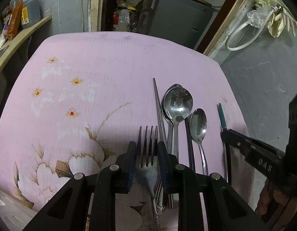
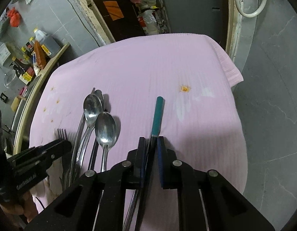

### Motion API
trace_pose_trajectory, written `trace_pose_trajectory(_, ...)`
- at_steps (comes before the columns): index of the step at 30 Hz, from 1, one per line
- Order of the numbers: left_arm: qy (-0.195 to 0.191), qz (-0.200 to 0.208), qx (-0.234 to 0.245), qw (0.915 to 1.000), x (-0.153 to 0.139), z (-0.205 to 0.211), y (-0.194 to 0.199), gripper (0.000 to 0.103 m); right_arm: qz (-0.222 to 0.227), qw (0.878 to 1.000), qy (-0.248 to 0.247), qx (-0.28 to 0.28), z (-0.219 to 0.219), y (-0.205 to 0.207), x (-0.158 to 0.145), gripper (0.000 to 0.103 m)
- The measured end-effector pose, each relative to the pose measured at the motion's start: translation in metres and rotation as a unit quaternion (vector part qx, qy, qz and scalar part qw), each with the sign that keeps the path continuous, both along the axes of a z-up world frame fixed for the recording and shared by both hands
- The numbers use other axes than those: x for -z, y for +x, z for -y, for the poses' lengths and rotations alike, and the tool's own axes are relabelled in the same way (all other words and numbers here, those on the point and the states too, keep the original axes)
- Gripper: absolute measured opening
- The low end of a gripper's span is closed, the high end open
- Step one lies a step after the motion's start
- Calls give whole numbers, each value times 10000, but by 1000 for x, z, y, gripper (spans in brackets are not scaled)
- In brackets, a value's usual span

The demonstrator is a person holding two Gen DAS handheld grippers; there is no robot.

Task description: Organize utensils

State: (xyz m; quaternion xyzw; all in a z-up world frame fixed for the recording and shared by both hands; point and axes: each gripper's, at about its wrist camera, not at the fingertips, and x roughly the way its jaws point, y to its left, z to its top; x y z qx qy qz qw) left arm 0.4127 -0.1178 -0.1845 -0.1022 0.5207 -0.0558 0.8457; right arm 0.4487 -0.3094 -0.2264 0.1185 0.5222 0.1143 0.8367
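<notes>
A steel fork [image 1: 147, 154] lies on the pink cloth, tines pointing away, between the fingers of my left gripper [image 1: 146, 150], which stand apart on either side of it. To its right lie a metal chopstick [image 1: 158, 104], two stacked large spoons [image 1: 177, 104], a dark chopstick [image 1: 190, 146] and a small spoon [image 1: 198, 127]. My right gripper [image 2: 150, 144] straddles a teal-tipped dark chopstick [image 2: 157, 115] that leans against its left pad, with a gap on the right. The spoons [image 2: 98, 113] and fork tines [image 2: 61, 133] also show in the right wrist view.
The pink flowered cloth [image 1: 102, 61] covers a small table with edges dropping to a grey floor [image 2: 273, 77] on the right. A wooden shelf with bottles [image 2: 38, 53] stands to the left. A white container [image 1: 6, 211] sits at the near left corner.
</notes>
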Motion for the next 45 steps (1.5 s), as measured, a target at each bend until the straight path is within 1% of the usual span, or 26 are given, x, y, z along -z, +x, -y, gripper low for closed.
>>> trace_pose_trajectory(1, 17, 20, 22, 10000, -1, -1, -1, 21, -7, 9999, 116, 33, 0, 0, 0, 7)
trace_pose_trajectory(3, 45, 65, 68, 9999, -4, 2, -4, 21, 29, 9987, 499, 123, 6, -8, 1, 7)
trace_pose_trajectory(6, 24, 182, 172, 9997, -11, 6, -12, 21, 119, 9970, 747, 132, 8, -23, -1, 7)
trace_pose_trajectory(8, 5, 274, 268, 9993, -16, 11, -19, 21, 126, 9966, 804, 102, 8, -31, -1, 7)
trace_pose_trajectory(15, 36, 305, 466, 9984, -24, 16, -42, 20, -51, 9965, 826, 83, 19, -61, -5, 7)
trace_pose_trajectory(17, -10, 275, 471, 9985, -25, 15, -49, 20, -11, 9958, 903, 130, 21, -68, -9, 7)
trace_pose_trajectory(21, -126, 235, 381, 9989, -24, 10, -60, 20, 232, 9947, 996, 112, 25, -77, -18, 7)
trace_pose_trajectory(22, -149, 239, 361, 9990, -23, 9, -62, 19, 333, 9941, 1029, 99, 25, -81, -22, 7)
trace_pose_trajectory(23, -140, 268, 340, 9990, -25, 8, -64, 4, 425, 9937, 1032, 82, 25, -85, -26, 7)
trace_pose_trajectory(25, -89, 286, 329, 9990, -26, 9, -69, 3, 572, 9931, 1021, 40, 26, -93, -33, 7)
trace_pose_trajectory(26, -131, 306, 342, 9989, -28, 8, -72, 3, 627, 9927, 1030, 27, 27, -97, -36, 7)
trace_pose_trajectory(30, -128, 350, 399, 9985, -30, 6, -81, 3, 597, 9926, 1057, 40, 32, -106, -37, 7)
trace_pose_trajectory(33, -234, 299, 359, 9986, -27, 2, -83, 3, 599, 9912, 1169, 128, 37, -113, -35, 7)
trace_pose_trajectory(37, -260, 352, 355, 9984, -31, -1, -88, 3, 899, 9877, 1271, 169, 37, -128, -48, 7)
trace_pose_trajectory(40, -204, 538, 405, 9975, -44, 1, -97, 3, 1314, 9820, 1348, 181, 37, -141, -69, 7)
trace_pose_trajectory(42, -133, 823, 426, 9956, -59, 3, -108, 3, 1571, 9777, 1383, 198, 34, -149, -85, 7)
trace_pose_trajectory(43, -121, 925, 431, 9947, -65, 3, -112, 3, 1780, 9733, 1433, 205, 32, -156, -96, 7)
trace_pose_trajectory(45, -82, 1267, 435, 9910, -85, 3, -125, 3, 2069, 9667, 1493, 212, 29, -162, -114, 7)
